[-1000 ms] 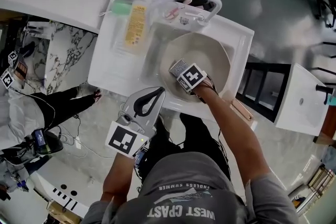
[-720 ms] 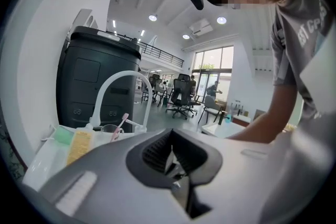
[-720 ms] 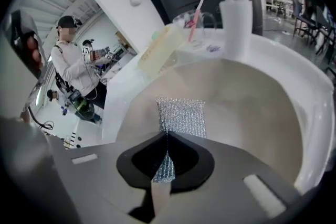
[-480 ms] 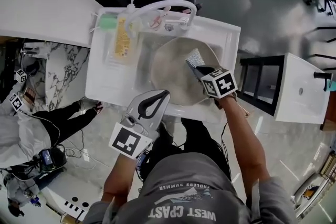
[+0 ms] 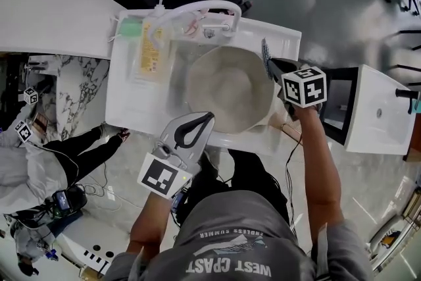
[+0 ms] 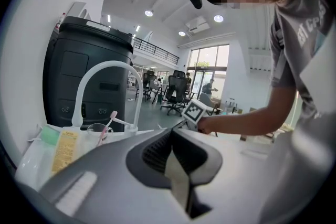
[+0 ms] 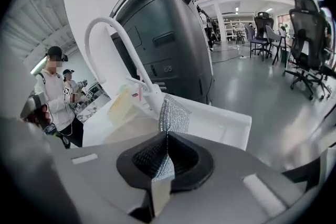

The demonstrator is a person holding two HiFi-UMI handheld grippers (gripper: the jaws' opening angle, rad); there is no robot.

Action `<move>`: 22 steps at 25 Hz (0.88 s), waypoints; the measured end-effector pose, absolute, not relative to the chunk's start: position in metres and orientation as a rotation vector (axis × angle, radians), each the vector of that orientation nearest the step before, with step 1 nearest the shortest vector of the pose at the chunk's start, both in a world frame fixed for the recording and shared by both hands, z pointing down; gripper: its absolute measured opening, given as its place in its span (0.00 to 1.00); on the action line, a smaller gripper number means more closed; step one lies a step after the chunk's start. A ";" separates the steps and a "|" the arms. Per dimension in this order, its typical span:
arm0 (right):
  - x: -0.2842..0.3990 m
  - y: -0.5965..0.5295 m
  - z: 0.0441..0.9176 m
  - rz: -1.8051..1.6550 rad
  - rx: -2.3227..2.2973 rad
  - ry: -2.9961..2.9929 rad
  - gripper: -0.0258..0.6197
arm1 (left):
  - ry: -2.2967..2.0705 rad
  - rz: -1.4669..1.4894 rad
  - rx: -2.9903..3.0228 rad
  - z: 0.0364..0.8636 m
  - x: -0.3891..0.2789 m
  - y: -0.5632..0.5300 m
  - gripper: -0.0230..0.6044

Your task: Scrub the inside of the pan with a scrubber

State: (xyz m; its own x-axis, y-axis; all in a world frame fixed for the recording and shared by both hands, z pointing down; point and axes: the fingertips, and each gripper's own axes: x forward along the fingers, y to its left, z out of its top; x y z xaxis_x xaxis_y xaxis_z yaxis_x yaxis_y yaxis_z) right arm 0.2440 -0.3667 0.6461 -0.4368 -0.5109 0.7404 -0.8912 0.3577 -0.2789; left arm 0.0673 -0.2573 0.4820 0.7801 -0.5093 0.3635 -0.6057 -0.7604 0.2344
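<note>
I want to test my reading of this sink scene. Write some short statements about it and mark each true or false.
The right gripper clamps a silver mesh scrubber. True.
The scrubber presses on the bottom of the round beige pan. False: it is held up near the pan's right rim.
A pump bottle with a yellow label sits on the white sink, left of the pan. True.
The left gripper has its jaws wide apart. False: they are together.

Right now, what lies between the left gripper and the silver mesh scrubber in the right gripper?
The round beige pan in the white sink fills that stretch, from left gripper to silver mesh scrubber; the head view shows it.
</note>
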 end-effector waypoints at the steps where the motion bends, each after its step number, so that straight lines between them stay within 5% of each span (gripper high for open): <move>1: 0.246 -0.371 0.645 0.908 1.216 -2.083 0.05 | -0.853 0.400 2.631 0.483 0.068 -0.257 0.04; 22: 0.295 -0.412 0.664 0.699 1.258 -1.907 0.06 | -0.862 0.411 2.598 0.498 0.072 -0.259 0.04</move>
State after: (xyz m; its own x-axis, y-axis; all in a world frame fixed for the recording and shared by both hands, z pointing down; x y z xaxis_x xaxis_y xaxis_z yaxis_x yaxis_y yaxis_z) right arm 0.2946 -0.4123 0.6645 -0.2503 -0.5270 0.8122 -0.9271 0.3722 -0.0442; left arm 0.0715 -0.2592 0.4981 0.7700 -0.5102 0.3830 -0.6187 -0.7437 0.2531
